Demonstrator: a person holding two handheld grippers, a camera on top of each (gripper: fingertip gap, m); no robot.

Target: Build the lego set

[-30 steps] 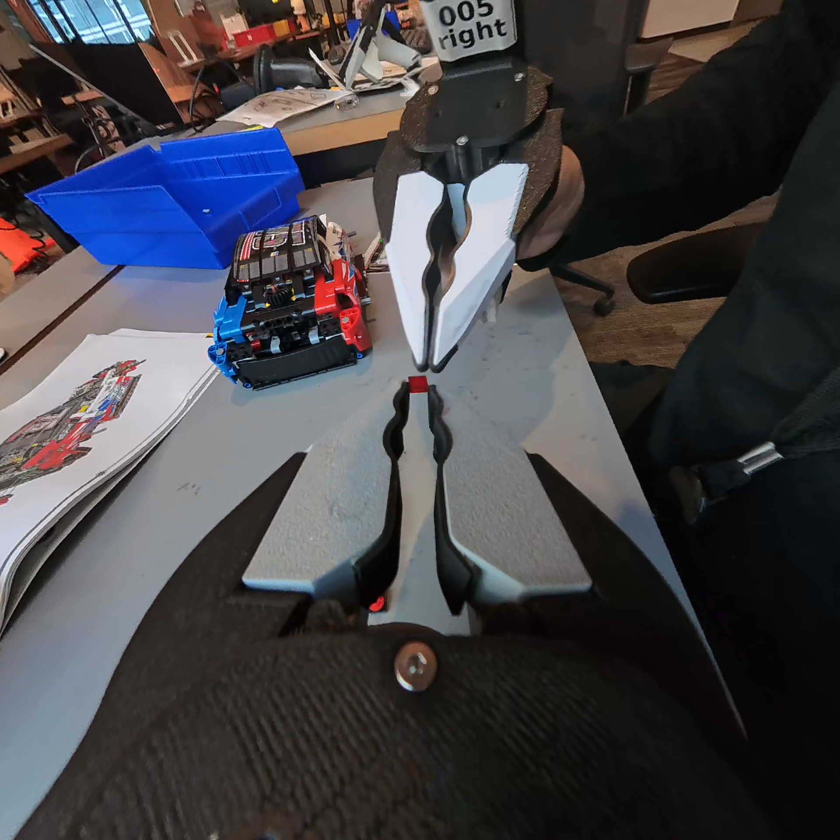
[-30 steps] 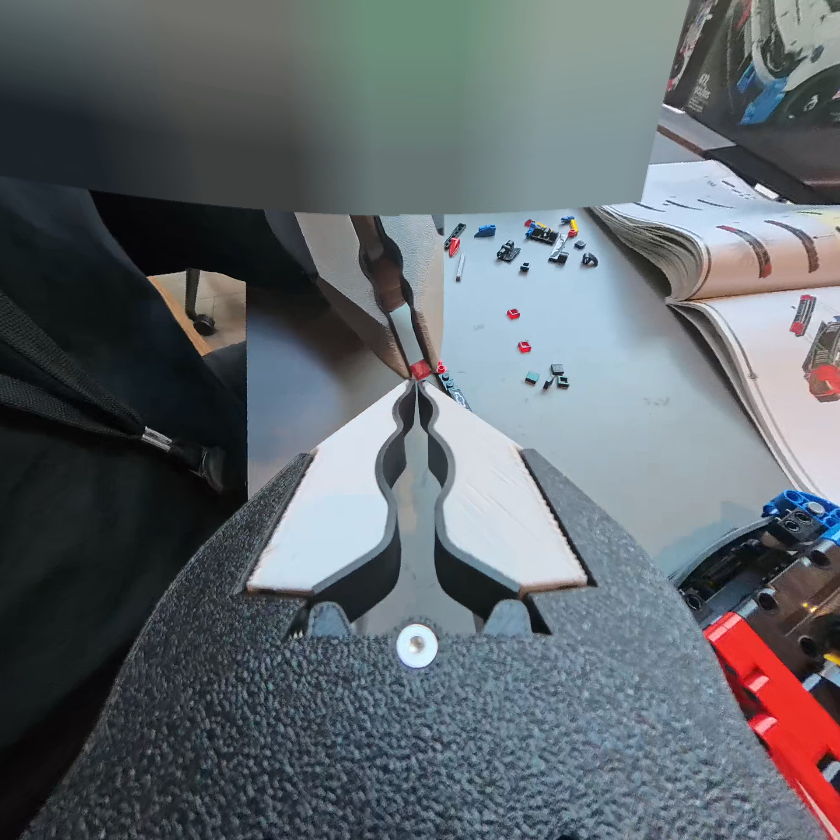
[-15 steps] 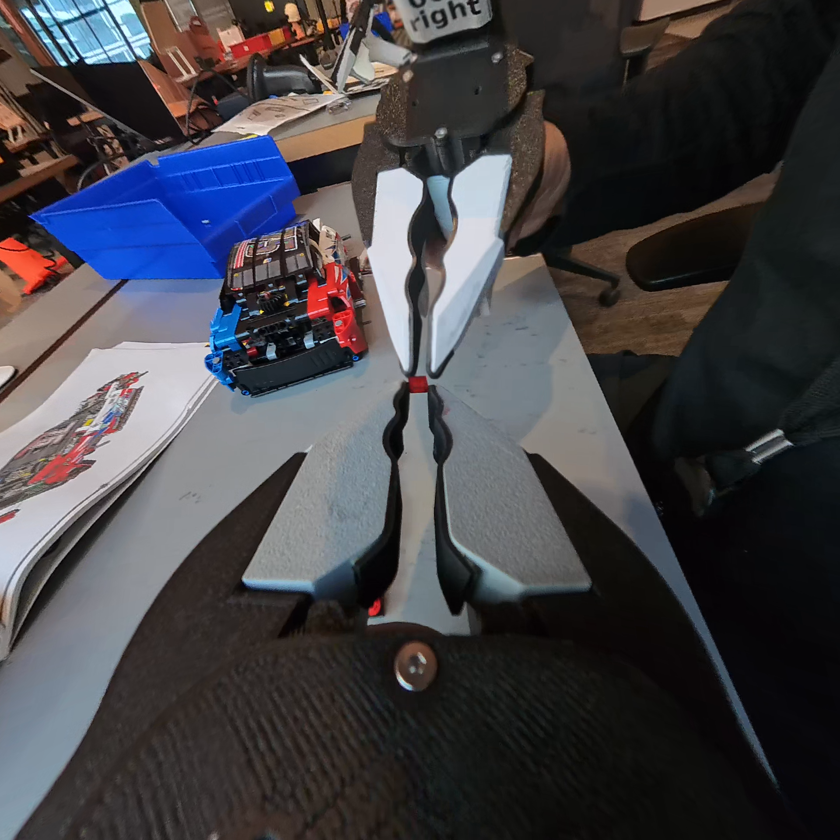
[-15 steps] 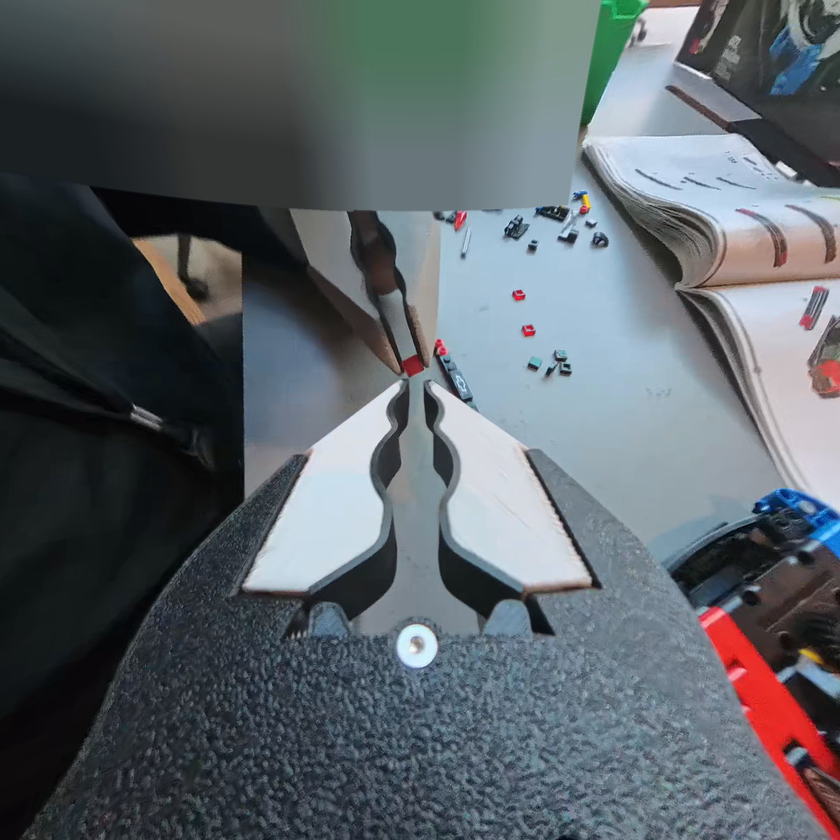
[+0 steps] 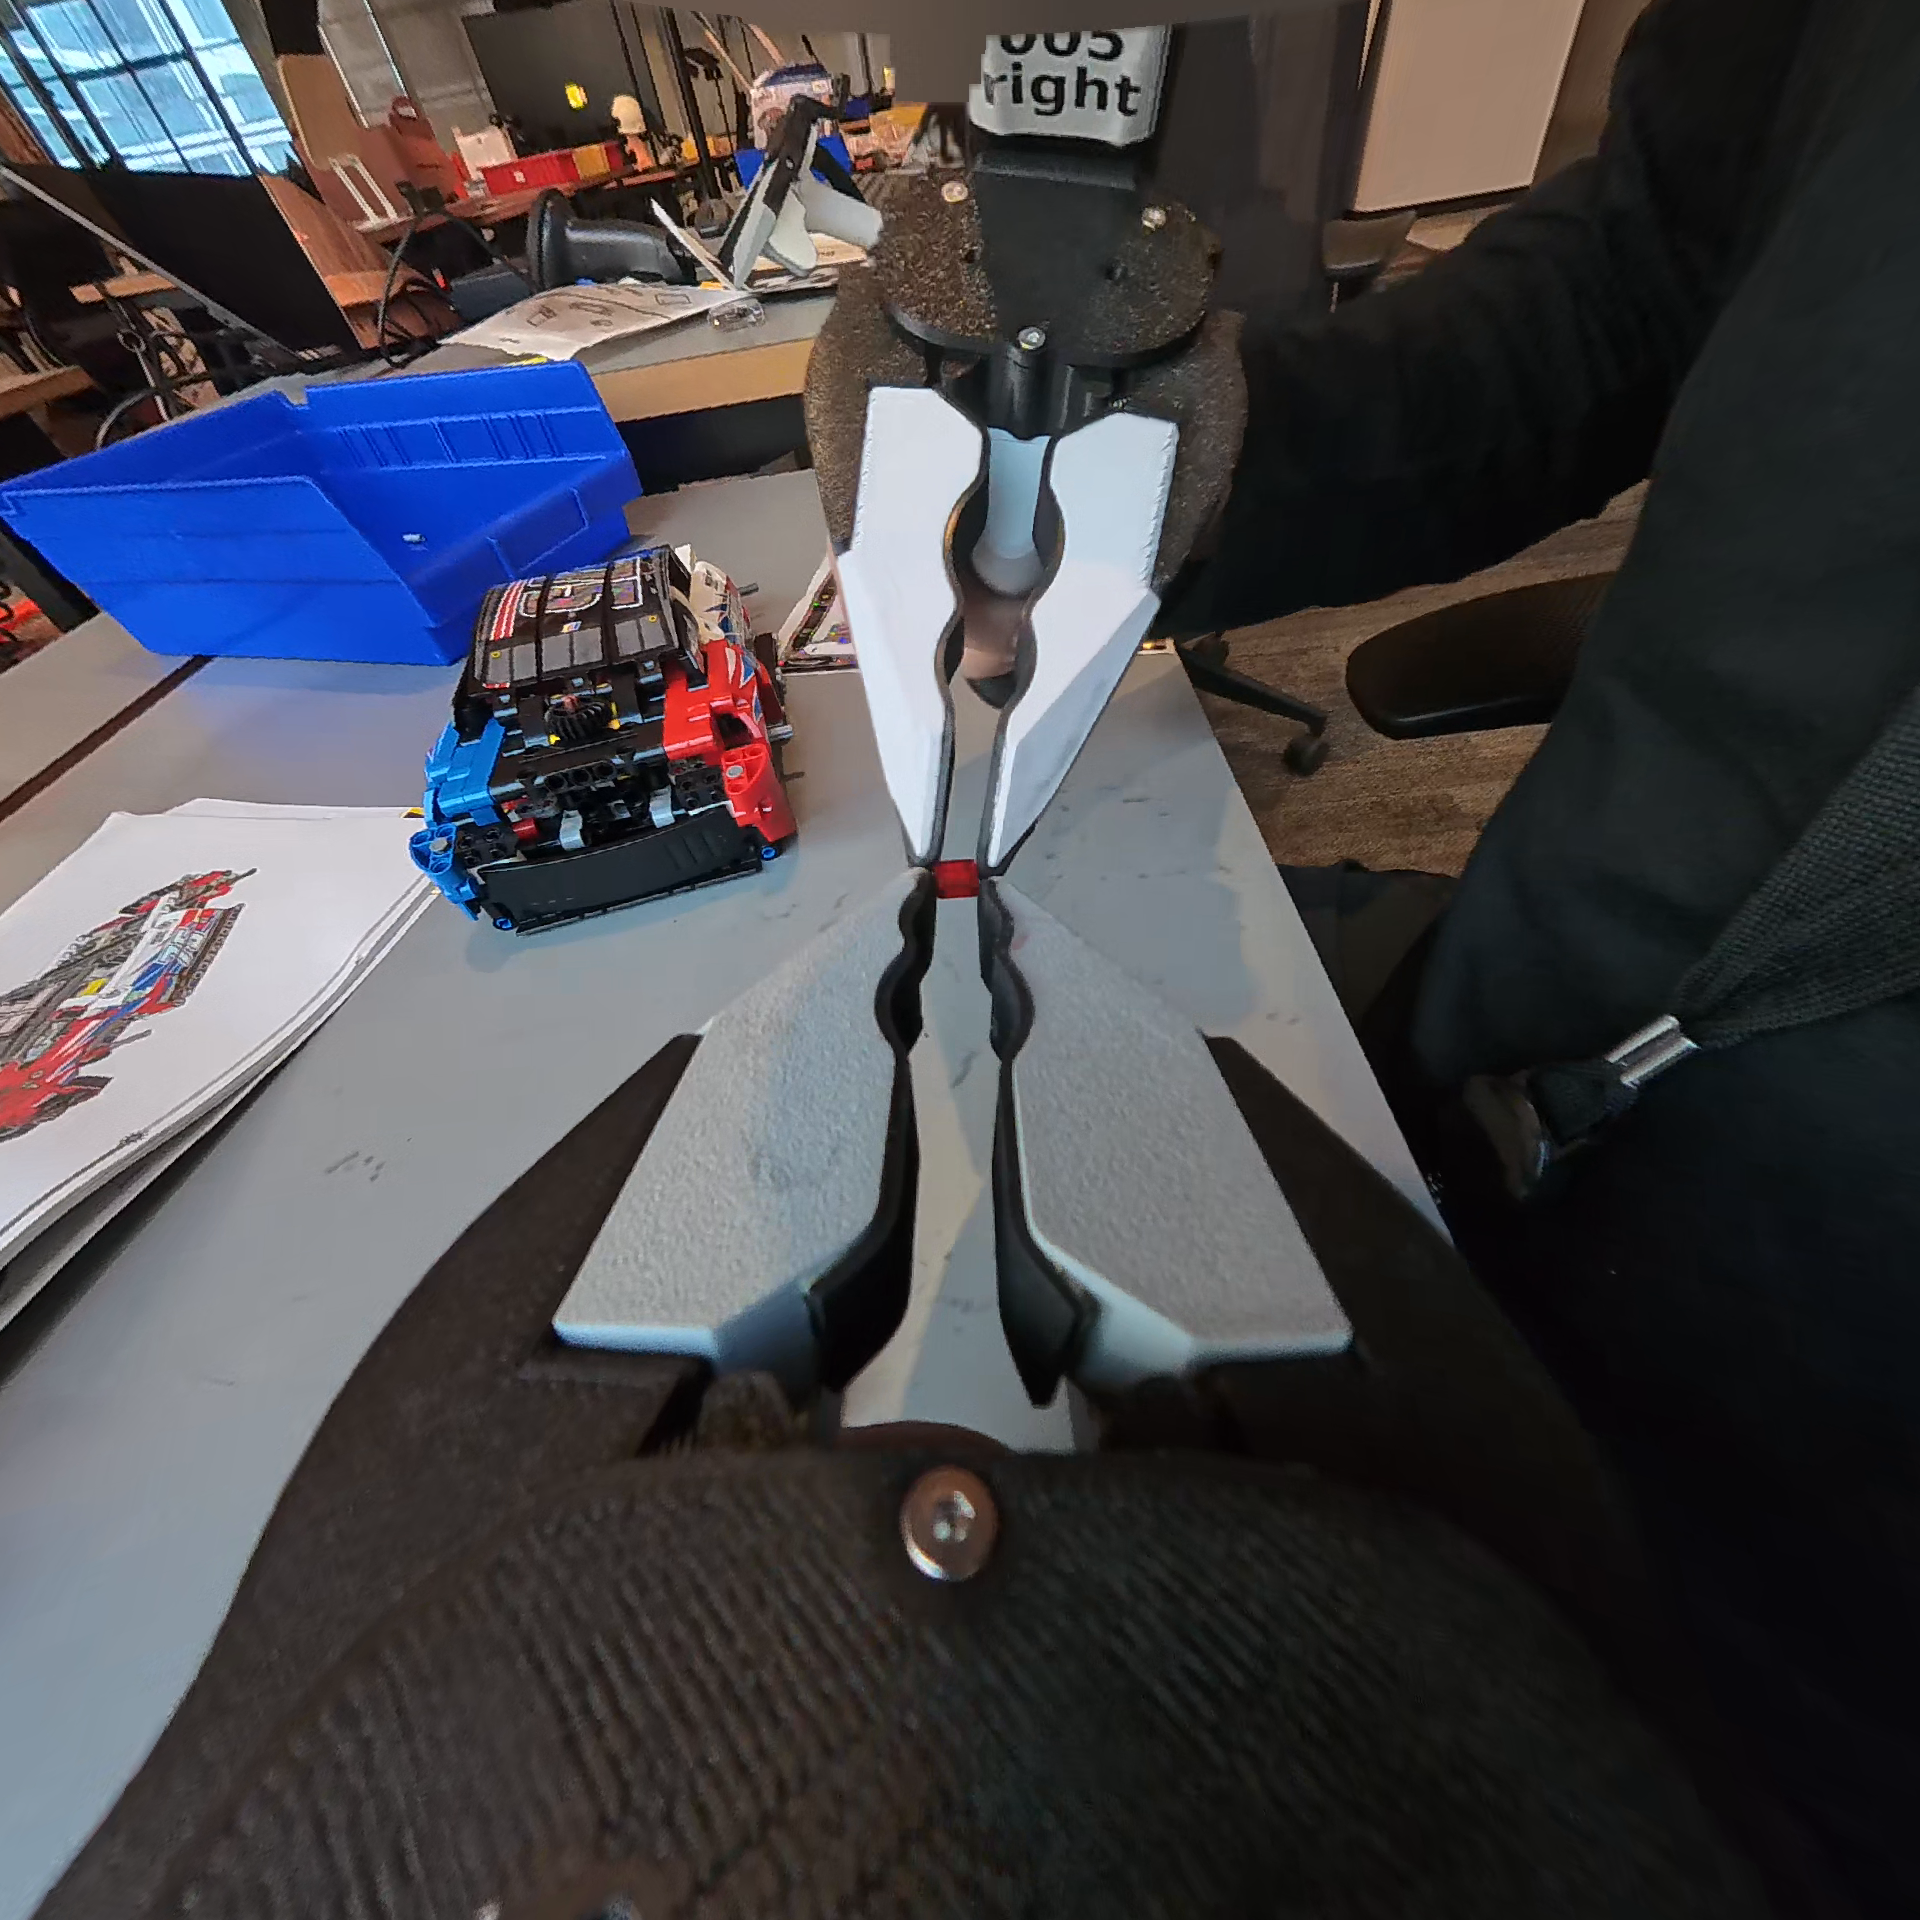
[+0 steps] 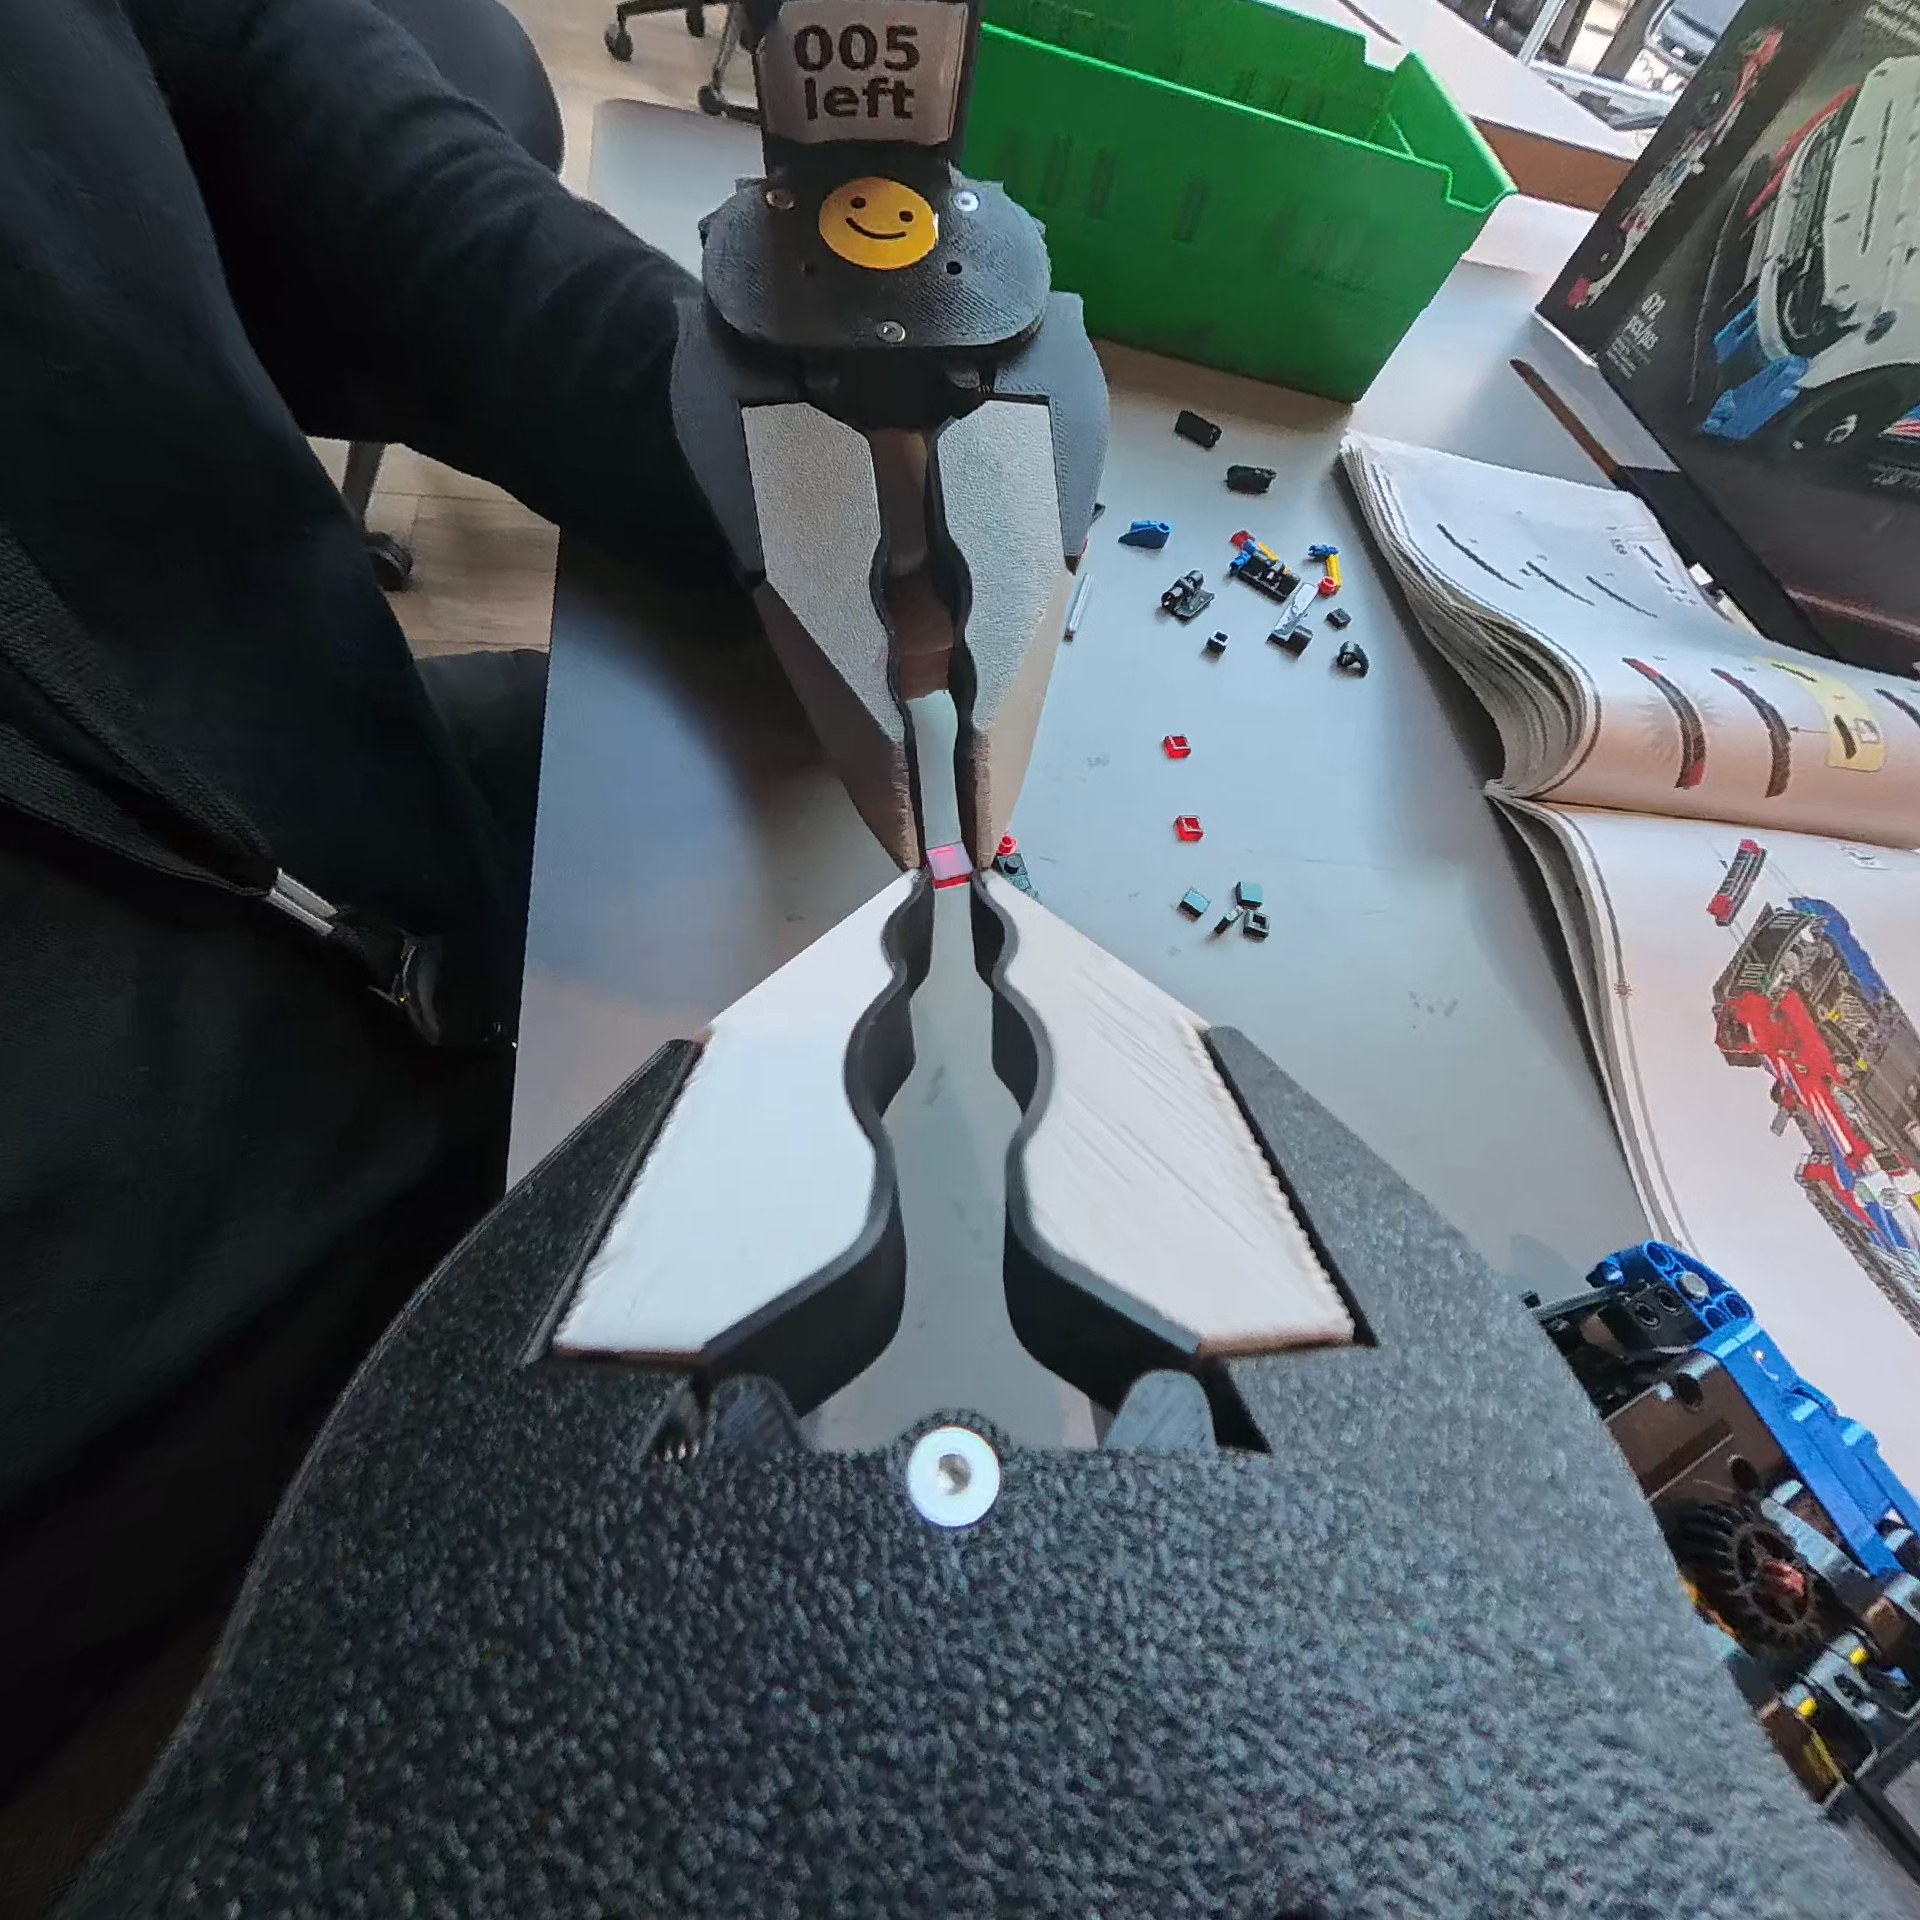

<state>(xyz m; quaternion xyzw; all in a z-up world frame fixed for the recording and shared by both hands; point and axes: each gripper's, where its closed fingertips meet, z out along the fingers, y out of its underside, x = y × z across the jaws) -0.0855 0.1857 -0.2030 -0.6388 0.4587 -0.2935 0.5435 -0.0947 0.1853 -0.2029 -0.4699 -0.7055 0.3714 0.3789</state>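
Meeting tip to tip above the grey table (image 5: 312,1299), the left gripper (image 5: 954,906) and the right gripper (image 6: 948,885) are seen with a small red square lego piece (image 5: 955,876) between them; the piece is clamped at the very tips of the left gripper, whose fingers are drawn nearly together on it, while the tips of the right gripper are narrowed to about the piece's width and set against its far end, though it cannot be told whether a firm grip is had there. In the right wrist view the same red piece (image 6: 949,864) is shown glowing at the junction of both pairs of tips, well above the tabletop. A partly built red, blue and black lego vehicle (image 5: 608,732) is stood on the table to the left of the grippers in the left wrist view, just beside an open white instruction booklet (image 5: 177,956), and a blue plastic bin (image 5: 312,520) is placed behind it. Loose small red, black and blue lego pieces (image 6: 1262,592) are scattered on the table in the right wrist view, near a green plastic bin (image 6: 1226,208) and the printed lego box (image 6: 1766,239)
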